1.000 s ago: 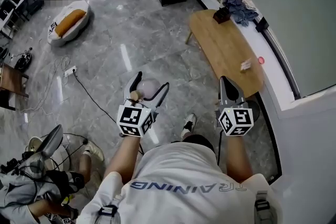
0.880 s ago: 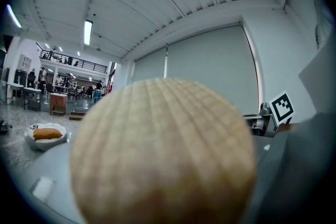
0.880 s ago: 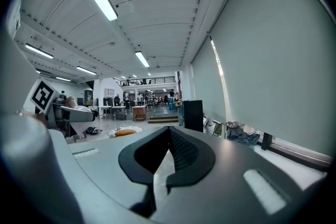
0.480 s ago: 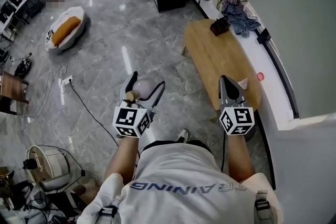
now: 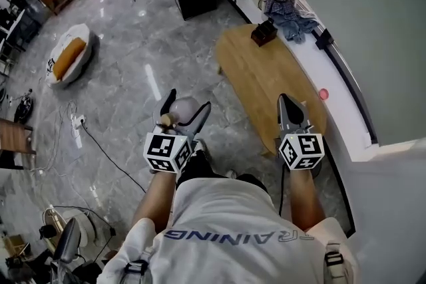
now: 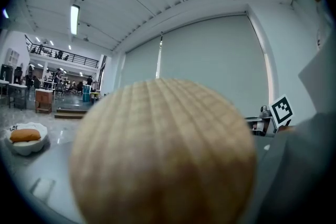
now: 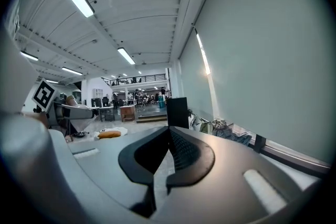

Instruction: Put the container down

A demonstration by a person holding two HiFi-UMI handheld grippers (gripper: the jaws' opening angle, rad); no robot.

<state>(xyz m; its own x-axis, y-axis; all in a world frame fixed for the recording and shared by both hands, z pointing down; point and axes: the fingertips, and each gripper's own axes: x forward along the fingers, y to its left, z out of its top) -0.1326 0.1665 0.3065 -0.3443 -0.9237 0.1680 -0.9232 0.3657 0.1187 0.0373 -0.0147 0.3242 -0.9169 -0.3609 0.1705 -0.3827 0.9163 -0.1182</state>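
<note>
Left fingers (image 5: 202,115) spread wide, pinching the container (image 5: 186,106); right fingers (image 7: 185,150) pressed together, empty.
Looks light, smooth, maybe breakable, so hold the body, not the wooden knob (image 6: 163,155).

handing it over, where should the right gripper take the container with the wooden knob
Probably the pale round body of the container, from its far end, opposite the left gripper holding it. The wooden ball knob faces that gripper and looks smooth, likely to slip.
</note>
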